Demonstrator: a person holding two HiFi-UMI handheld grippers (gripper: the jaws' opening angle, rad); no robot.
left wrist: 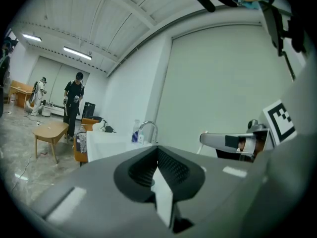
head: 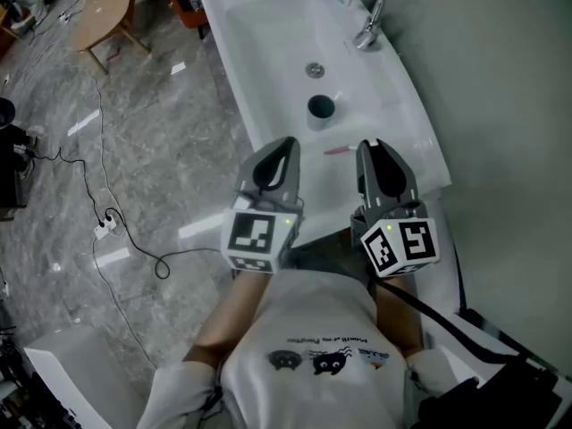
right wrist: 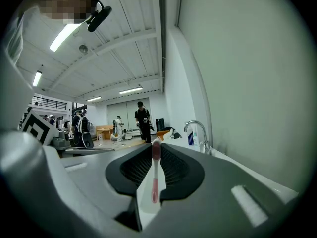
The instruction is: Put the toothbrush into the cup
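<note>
Your head camera looks steeply down on the sink (head: 268, 43). The cameras on your left hand-held gripper (head: 284, 148) and right hand-held gripper (head: 377, 148) face its faucet (head: 366, 7).

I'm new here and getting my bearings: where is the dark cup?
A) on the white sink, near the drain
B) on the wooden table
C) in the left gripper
A: the head view shows the cup standing on the sink, close to the drain.

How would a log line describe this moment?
toothbrush: lying on sink ledge | cup: in sink | left tool: shut, empty | right tool: shut, empty
</note>
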